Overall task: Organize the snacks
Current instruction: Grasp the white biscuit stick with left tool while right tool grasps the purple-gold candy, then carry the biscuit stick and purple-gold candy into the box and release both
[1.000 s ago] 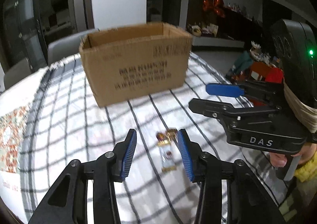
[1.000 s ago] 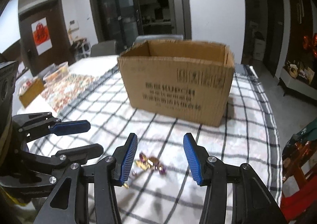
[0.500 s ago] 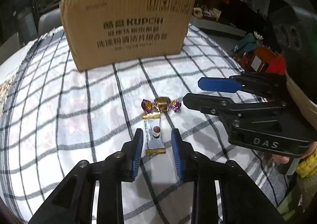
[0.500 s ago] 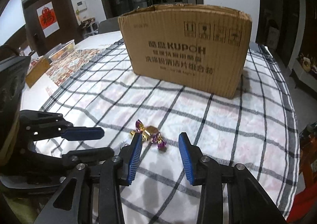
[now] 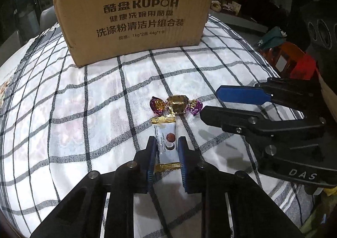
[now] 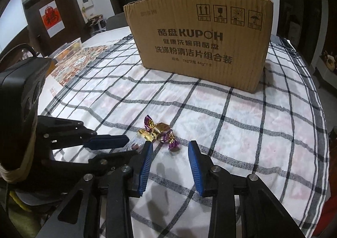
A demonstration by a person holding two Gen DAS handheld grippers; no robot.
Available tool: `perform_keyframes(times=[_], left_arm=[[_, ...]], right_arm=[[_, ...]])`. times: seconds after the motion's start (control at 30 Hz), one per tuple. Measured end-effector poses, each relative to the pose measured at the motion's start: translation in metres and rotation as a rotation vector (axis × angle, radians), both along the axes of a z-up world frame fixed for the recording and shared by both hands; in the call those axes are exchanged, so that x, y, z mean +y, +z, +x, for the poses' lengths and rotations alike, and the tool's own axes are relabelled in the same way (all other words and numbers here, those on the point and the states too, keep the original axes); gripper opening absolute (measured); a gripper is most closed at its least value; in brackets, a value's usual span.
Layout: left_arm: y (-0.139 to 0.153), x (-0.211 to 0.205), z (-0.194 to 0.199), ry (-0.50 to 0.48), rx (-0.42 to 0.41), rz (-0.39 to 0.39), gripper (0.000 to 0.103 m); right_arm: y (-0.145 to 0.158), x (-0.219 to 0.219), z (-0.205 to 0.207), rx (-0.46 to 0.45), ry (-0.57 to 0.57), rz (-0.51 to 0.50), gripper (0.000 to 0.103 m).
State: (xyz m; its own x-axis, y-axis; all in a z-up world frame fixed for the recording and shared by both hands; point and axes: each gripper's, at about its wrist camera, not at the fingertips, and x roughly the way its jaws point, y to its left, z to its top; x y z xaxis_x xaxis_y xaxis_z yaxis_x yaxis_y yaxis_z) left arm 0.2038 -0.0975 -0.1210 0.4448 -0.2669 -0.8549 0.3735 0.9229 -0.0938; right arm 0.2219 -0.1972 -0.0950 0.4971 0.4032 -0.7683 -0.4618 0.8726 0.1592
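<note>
Left gripper low centre, blue pads closed against white candy bar, seemingly pinching it on checkered cloth. Right gripper spread wide, empty, purple-gold twist candy just beyond tips. Cardboard box upper centre.

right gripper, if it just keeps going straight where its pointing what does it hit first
Probably the purple-and-gold twist candy, lying on the checked cloth just past the open right gripper. The cardboard box stands well beyond it.
</note>
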Motion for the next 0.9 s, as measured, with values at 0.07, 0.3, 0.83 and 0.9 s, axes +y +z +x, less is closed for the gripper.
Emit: perform_keyframes(times=[0.07,0.3,0.83,0.9], left_arm=[[-0.001,-0.001,0.0,-0.004,-0.003,0.002,0.021],[0.006,0.006,-0.005,-0.006,-0.02,-0.01,0.019],[0.022,0.042,0.001,0.092,-0.063,-0.069,0.019],[0.022,0.044,0.003,0.097,-0.065,-0.073,0.019]], right_arm=[[0.0,0.001,0.001,0.003,0.004,0.0,0.036],[-0.003,0.007,0.008,0.024,0.008,0.006,0.036],[-0.012,0.034,0.027,0.049,0.042,-0.05,0.033],[-0.012,0.037,0.028,0.044,0.055,-0.059,0.033]])
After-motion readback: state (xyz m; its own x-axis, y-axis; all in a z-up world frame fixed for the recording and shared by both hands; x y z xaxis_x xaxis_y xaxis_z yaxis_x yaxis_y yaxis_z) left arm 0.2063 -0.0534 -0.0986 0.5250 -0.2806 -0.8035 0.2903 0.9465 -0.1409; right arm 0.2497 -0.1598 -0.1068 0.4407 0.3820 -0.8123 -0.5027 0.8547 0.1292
